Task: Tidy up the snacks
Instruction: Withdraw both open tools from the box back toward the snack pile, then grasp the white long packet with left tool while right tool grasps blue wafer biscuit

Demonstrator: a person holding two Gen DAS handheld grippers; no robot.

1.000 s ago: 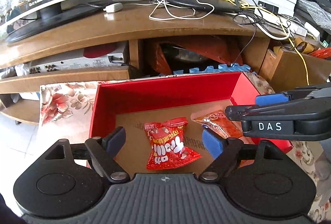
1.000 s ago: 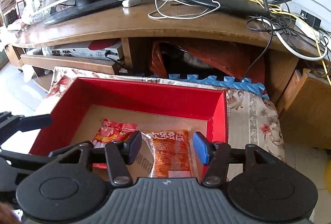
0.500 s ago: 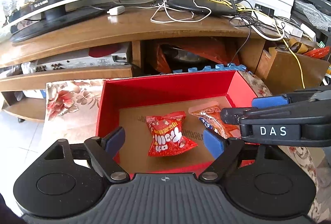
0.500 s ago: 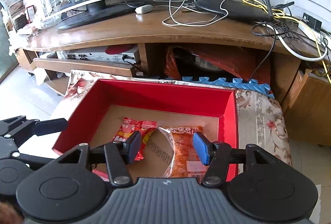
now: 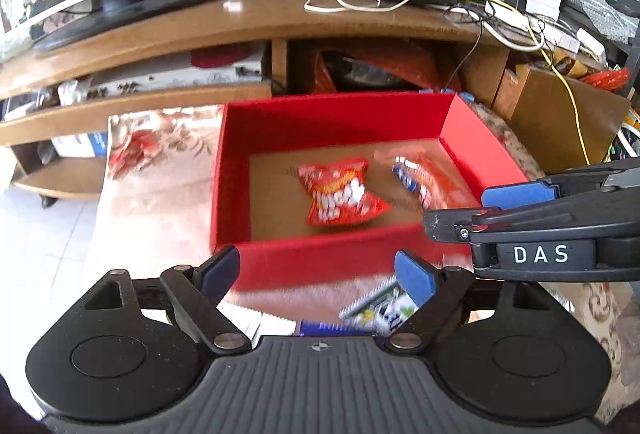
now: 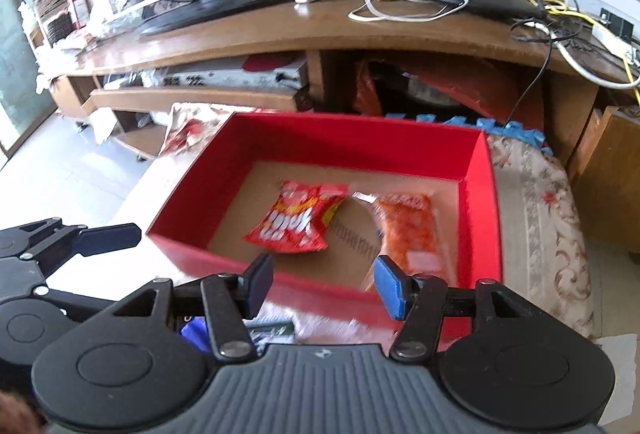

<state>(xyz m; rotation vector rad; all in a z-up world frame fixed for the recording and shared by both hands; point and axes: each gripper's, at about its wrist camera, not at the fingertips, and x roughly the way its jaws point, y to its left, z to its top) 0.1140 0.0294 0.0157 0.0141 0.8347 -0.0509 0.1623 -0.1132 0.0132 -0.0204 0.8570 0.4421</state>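
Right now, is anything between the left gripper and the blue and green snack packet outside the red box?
Nothing visible. The blue and green snack packet lies on the flowered cloth just below the left gripper, whose empty jaws have just been opening. The right gripper is off to the side.

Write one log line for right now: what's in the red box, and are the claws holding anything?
red box: red snack bag, orange snack bag | left gripper: open, empty | right gripper: open, empty
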